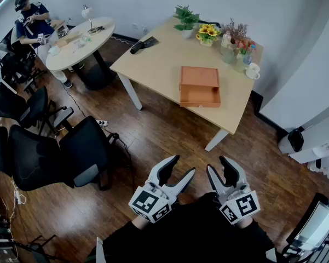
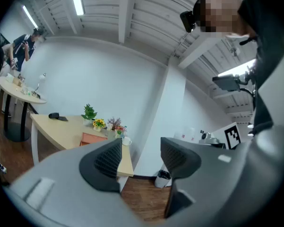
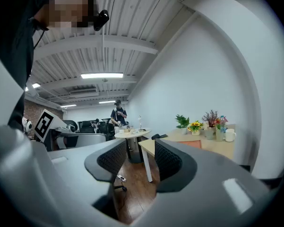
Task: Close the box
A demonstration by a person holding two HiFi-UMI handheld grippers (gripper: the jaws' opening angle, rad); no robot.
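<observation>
An orange wooden box (image 1: pixel 200 85) lies on the light wooden table (image 1: pixel 159 59), its drawer-like front pulled out a little toward the near edge. It also shows small and far off as the box (image 2: pixel 93 138) in the left gripper view and the box (image 3: pixel 203 144) in the right gripper view. Both grippers hang low over the floor, well short of the table. My left gripper (image 1: pixel 183 165) (image 2: pixel 141 157) is open with nothing between its fingers. My right gripper (image 1: pixel 217 164) (image 3: pixel 140 157) is open and empty too.
A potted plant (image 1: pixel 185 19), sunflowers (image 1: pixel 207 34), a vase of flowers (image 1: pixel 235 43) and a white mug (image 1: pixel 253 70) line the table's far side, and a black object (image 1: pixel 144 44) lies at its left. Black office chairs (image 1: pixel 55 152) stand left. A person (image 1: pixel 32 23) sits at a round table (image 1: pixel 82 43).
</observation>
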